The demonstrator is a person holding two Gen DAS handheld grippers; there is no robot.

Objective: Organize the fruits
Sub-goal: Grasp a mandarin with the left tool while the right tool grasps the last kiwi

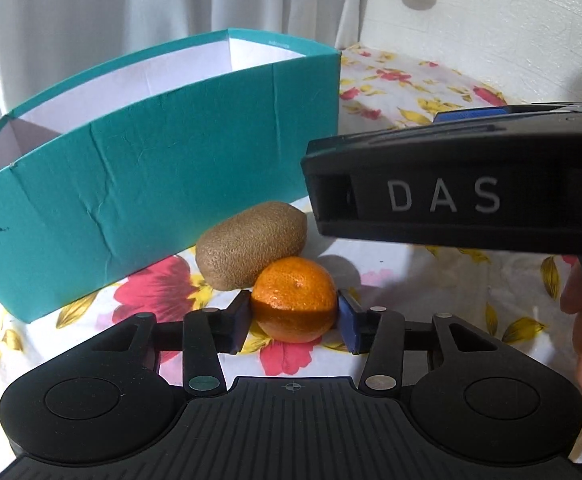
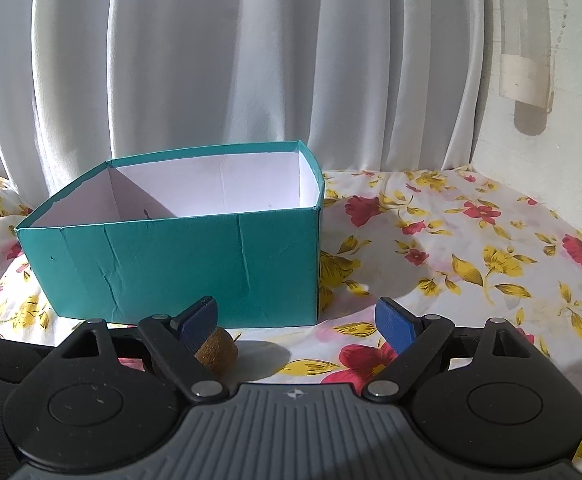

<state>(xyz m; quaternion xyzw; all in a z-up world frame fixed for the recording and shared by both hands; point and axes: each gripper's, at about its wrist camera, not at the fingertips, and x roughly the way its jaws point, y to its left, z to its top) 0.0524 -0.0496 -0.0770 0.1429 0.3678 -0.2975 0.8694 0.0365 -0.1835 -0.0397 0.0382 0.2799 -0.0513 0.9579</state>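
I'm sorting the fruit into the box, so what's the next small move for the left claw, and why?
Probably lift the tangerine straight up, then carry it over the teal box. The left claw has both pads against the fruit's sides, so the grip looks set. The kiwi touches the tangerine from behind, so rising first should avoid nudging it. The right claw hangs open above.

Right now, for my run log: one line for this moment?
left gripper: shut on orange | right gripper: open | kiwi: on cloth | box: no fruit seen

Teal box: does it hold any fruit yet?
Apparently not: the teal box shows only bare white interior; kiwi and orange lie outside on the cloth.
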